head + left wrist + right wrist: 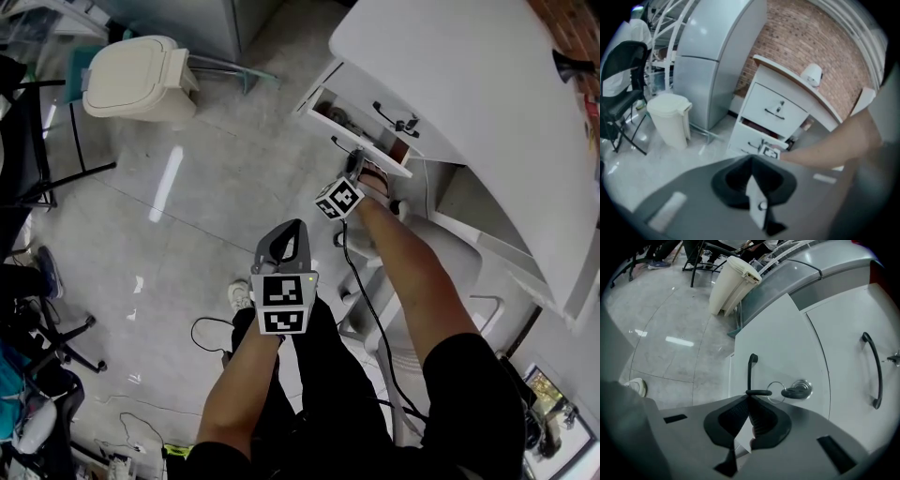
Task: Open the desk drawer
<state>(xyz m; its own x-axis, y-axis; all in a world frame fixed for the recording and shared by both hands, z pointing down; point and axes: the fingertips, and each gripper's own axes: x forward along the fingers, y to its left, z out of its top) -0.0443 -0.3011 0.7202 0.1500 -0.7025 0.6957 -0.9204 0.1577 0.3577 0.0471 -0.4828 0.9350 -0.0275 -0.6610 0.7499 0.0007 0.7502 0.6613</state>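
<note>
"What is the person wearing?"

"Black short sleeves [469, 370], black trousers [323, 384], a white shoe [239, 295]."

"And the tools?"

"The left gripper [292, 227] and right gripper [355, 159] are grey. Each bears a white cube [284, 305] of black square markers. They have ribbed black pads [761, 420] and a small screw [762, 205]. A black cable [361, 286] trails from the right one."

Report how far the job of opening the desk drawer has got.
Done: the white desk drawer stands partly out of the white desk, with its inside showing. In hand: the right gripper is shut on the drawer's black bar handle, while the left gripper hangs apart from the desk, shut and empty. Left: probably pulling the drawer further out, then letting go of the handle.
</note>
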